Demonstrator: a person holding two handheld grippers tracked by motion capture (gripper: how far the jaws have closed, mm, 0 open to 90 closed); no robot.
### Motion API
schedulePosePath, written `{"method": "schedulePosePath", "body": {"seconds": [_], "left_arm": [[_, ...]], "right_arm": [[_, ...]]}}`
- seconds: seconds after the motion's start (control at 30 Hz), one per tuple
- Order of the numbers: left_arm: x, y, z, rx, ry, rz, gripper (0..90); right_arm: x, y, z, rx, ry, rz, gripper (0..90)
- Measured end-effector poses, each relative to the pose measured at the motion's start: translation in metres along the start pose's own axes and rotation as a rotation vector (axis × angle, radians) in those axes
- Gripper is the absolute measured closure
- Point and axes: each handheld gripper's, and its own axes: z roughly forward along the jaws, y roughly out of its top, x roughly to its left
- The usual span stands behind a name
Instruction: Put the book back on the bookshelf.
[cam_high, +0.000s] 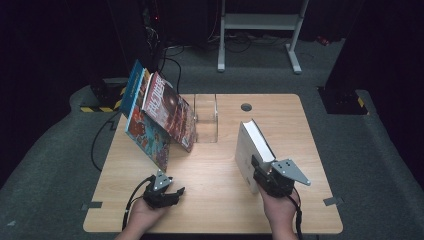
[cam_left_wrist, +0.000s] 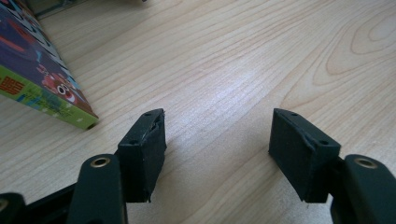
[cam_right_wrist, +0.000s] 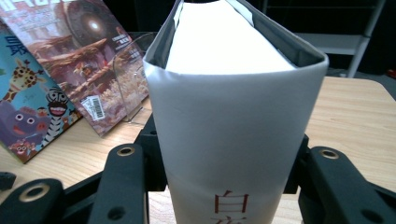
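- high view: right gripper (cam_high: 261, 170) clasps the thick white hardcover book with a grey cover (cam_high: 252, 147) at its near lower end, at the spine. that book stands on the light wooden table (cam_high: 220, 200), right of centre, tilted, its long axis running away from the person toward the far edge. left gripper (cam_high: 167, 192) rests low near the front edge, well apart from that book, so the right hand is plainly the nearer.
- high view, further: two colourful picture books (cam_high: 157, 117) lean against a clear acrylic bookend (cam_high: 206, 117) at the far left of centre; this lies up and left of the held book, with bare tabletop between.
- left gripper view: jaws stand apart with nothing between them, over bare wood; a corner of one picture book (cam_left_wrist: 37, 84) lies ahead to the left.
- right gripper view: jaws press both sides of the white spine (cam_right_wrist: 233, 140), red characters showing low on it; the bookend (cam_right_wrist: 128, 79) and leaning books lie ahead to the left.
- room: dark, grey carpet (cam_high: 380, 165), a white metal stand (cam_high: 260, 22) beyond the table.
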Motion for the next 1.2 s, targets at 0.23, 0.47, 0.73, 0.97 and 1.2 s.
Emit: {"method": "schedulePosePath", "body": {"seconds": [0.23, 0.47, 0.73, 0.97, 1.2], "left_arm": [[-0.0031, -0.0006, -0.0012, 0.002, -0.020, 0.034, 34.2], [-0.0017, -0.0005, -0.0006, 0.004, -0.025, 0.023, 33.3], [0.0000, 0.0014, 0.0011, 0.017, -0.019, 0.012, 28.7], [0.0009, 0.0012, 0.0014, 0.013, 0.006, -0.007, 28.3], [0.0006, 0.0000, 0.0004, 0.007, 0.004, -0.007, 30.4]], "right_arm": [[0.0055, 0.0011, 0.0009, 0.009, -0.040, 0.024, 50.9], [0.0048, 0.0011, 0.0018, 0.008, -0.054, 0.042, 49.6], [0.0050, 0.0017, 0.0037, 0.015, -0.042, 0.029, 47.8], [0.0033, 0.0025, 0.0053, 0.020, -0.038, 0.004, 50.4], [0.0027, 0.0026, 0.0054, 0.016, -0.041, 0.001, 52.9]]}}
